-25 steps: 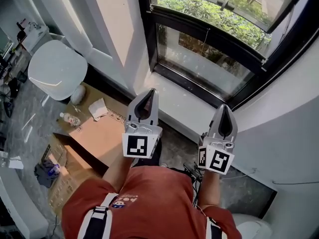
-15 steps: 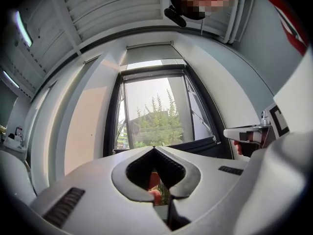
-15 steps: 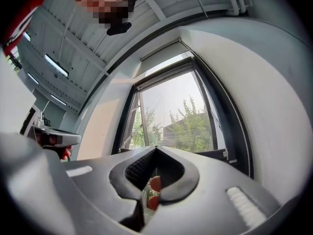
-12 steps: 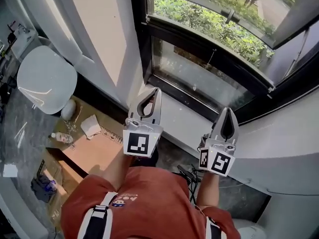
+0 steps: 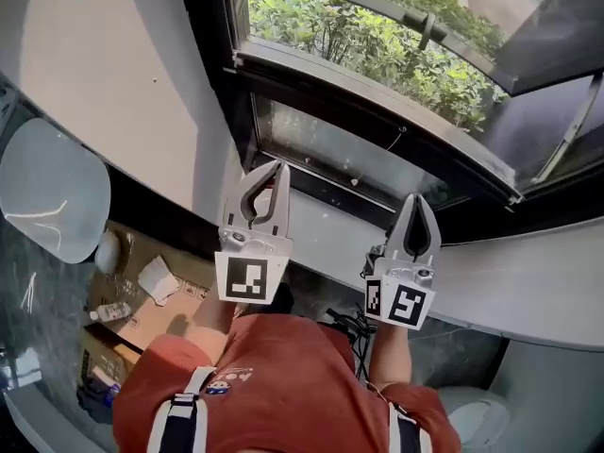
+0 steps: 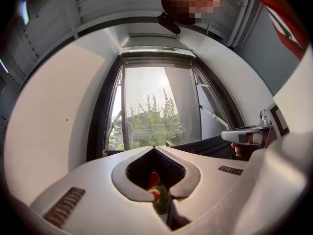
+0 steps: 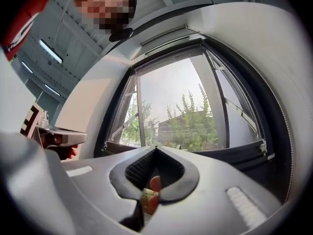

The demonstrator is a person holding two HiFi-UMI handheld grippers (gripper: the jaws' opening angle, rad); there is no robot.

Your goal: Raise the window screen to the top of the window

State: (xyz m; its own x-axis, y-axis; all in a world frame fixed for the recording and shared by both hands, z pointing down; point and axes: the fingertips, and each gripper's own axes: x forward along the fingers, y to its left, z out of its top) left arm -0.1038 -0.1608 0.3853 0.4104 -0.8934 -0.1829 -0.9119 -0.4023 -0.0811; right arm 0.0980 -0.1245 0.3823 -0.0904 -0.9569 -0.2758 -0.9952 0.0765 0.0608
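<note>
left white tool (image 5: 276, 165): jaws pressing together, gripping nothing | right white tool (image 5: 416, 197): likewise | black-framed window screen (image 5: 377, 125): lying at 12 o'clock beyond both tools, apart

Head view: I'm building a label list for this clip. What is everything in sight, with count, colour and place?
Window: one, black frame, ahead, above the sill.
Sill: one, white, under the window.
Bushes: several, green, outside.
Seat: one, white, far left; may be a small table.
Cardboard: brown, on the floor at left.
Bottle: one, clear, on the cardboard.
Crumpled paper: one, white, on the cardboard.
Cables: black, on the floor between the arms.
Shirt: one, red, bottom centre.
Left gripper: one, grey, shut, empty.
Right gripper: one, grey, shut, empty.
</note>
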